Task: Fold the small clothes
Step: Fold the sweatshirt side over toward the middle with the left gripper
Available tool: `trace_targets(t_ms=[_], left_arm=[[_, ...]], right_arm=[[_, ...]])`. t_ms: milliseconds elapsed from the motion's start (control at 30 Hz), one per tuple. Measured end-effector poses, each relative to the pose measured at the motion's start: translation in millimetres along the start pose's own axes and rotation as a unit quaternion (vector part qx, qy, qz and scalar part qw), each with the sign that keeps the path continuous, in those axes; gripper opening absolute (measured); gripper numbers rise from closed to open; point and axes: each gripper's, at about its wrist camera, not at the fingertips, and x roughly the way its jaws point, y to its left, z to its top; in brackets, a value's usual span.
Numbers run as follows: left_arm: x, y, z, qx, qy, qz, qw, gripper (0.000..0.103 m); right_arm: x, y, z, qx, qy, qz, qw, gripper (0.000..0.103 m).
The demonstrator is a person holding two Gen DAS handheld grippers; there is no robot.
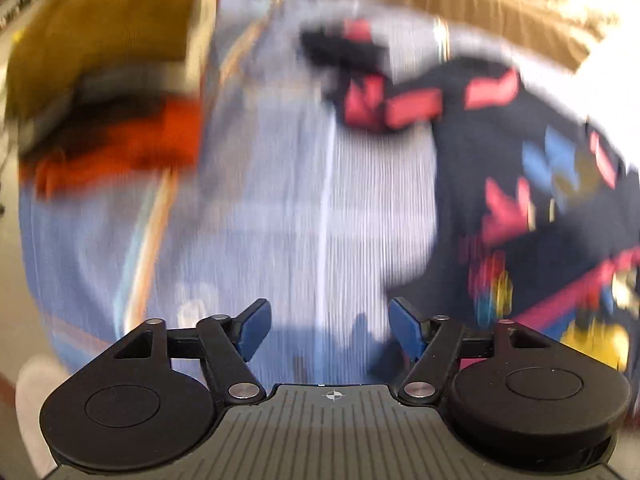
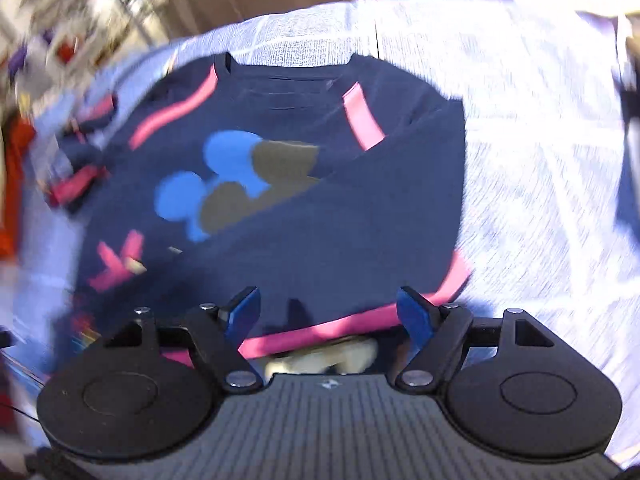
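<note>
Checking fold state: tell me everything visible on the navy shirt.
The navy shirt looks like soft knit, with pink trim, pink hem, and blue and olive mouse-head prints. It lies flat on the pale striped cloth, neckline away from the camera, one side folded diagonally across the front. Neither gripper holds it.

Bright daylight, pretty smeary frames

Both wrist views have heavy motion blur and fisheye bending at the rims; only the gripper hardware looks sharp. Top corners blow out to white, and short dark shadows sit on the striped cloth (image 1: pixel 288 184).
</note>
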Motion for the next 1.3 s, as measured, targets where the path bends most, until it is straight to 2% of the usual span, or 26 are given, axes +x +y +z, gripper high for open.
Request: trace_targets(t_ms=[33, 133, 233, 300, 400, 467, 533, 567, 600, 633, 700, 767, 833, 900, 967, 1100, 1133, 1233, 1300], left_arm=[[4.8, -2.1, 21.0, 0.007, -0.022, 0.009, 0.9997, 0.103], [30.1, -12.5, 90.1, 0.024, -0.080, 0.030, 0.9961, 0.103], [71.9, -21.6, 163.3, 0.039, -0.094, 0.084, 0.9912, 0.103], [98.3, -20.7, 201.2, 0.041, -0.102, 0.106, 0.9884, 0.103], [141.0, -16.6, 238.7, 0.061, -0.080, 0.102, 0.9897, 0.103], [166.7, -15.9, 248.6, 0.085, -0.063, 0.112, 0.9881, 0.103], [189.7, -14.0, 249.3, 0.105, -0.028, 0.121, 0.9868, 0.103], [198.2, -12.4, 249.3, 0.107, -0.007, 0.116, 0.9875, 0.090], [199.5, -9.6, 249.2, 0.099, -0.004, 0.096, 0.9905, 0.074], [194.3, -8.2, 250.7, 0.092, -0.011, 0.084, 0.9921, 0.062], [171.9, -5.6, 260.0, 0.074, -0.046, 0.070, 0.9938, 0.060], [132.1, 3.0, 275.4, 0.041, -0.110, 0.047, 0.9920, 0.060], [84.2, 15.0, 295.0, 0.006, -0.172, 0.025, 0.9848, 0.060], [41.2, 27.6, 311.1, -0.022, -0.226, 0.011, 0.9738, 0.060], [12.7, 34.7, 319.0, -0.033, -0.259, 0.018, 0.9651, 0.060], [-15.6, 41.4, 320.1, -0.071, -0.288, 0.034, 0.9544, 0.060], [-19.2, 41.9, 320.2, -0.073, -0.285, 0.027, 0.9553, 0.060], [-30.9, 24.2, 313.9, -0.060, -0.270, -0.039, 0.9602, 0.060], [-41.4, -12.0, 295.7, -0.016, -0.263, -0.087, 0.9607, 0.061]], right_arm=[[-1.6, 1.9, -1.2, 0.025, 0.006, 0.014, 1.000, 0.073], [-8.9, 19.1, -7.5, 0.062, 0.016, 0.035, 0.997, 0.073], [-25.3, 36.9, -19.8, 0.074, 0.001, -0.001, 0.997, 0.087], [-33.1, 41.8, -26.8, 0.084, -0.001, -0.007, 0.996, 0.087], [-51.2, 42.3, -43.6, 0.111, -0.015, -0.020, 0.993, 0.087], [-60.1, 40.8, -54.5, 0.126, -0.024, -0.034, 0.991, 0.088], [-66.1, 37.6, -64.9, 0.149, -0.029, -0.047, 0.987, 0.089], [-67.6, 35.4, -69.5, 0.164, -0.031, -0.053, 0.985, 0.089], [-69.0, 32.9, -74.0, 0.179, -0.031, -0.057, 0.982, 0.089], [-69.7, 31.1, -76.7, 0.189, -0.033, -0.060, 0.980, 0.089], [-69.9, 28.0, -81.1, 0.210, -0.040, -0.066, 0.975, 0.089], [-70.7, 25.6, -80.9, 0.224, -0.049, -0.064, 0.971, 0.089], [-71.3, 24.9, -78.7, 0.229, -0.055, -0.060, 0.970, 0.089], [-69.8, 25.5, -75.9, 0.227, -0.058, -0.054, 0.971, 0.089], [-66.5, 27.1, -72.6, 0.224, -0.058, -0.045, 0.972, 0.089], [-62.7, 32.6, -65.1, 0.220, -0.059, -0.026, 0.973, 0.089], [-63.6, 34.3, -64.1, 0.215, -0.061, -0.021, 0.974, 0.089], [-66.7, 37.1, -61.7, 0.196, -0.067, -0.021, 0.978, 0.089], [-69.2, 33.6, -61.7, 0.196, -0.072, -0.024, 0.978, 0.089]])
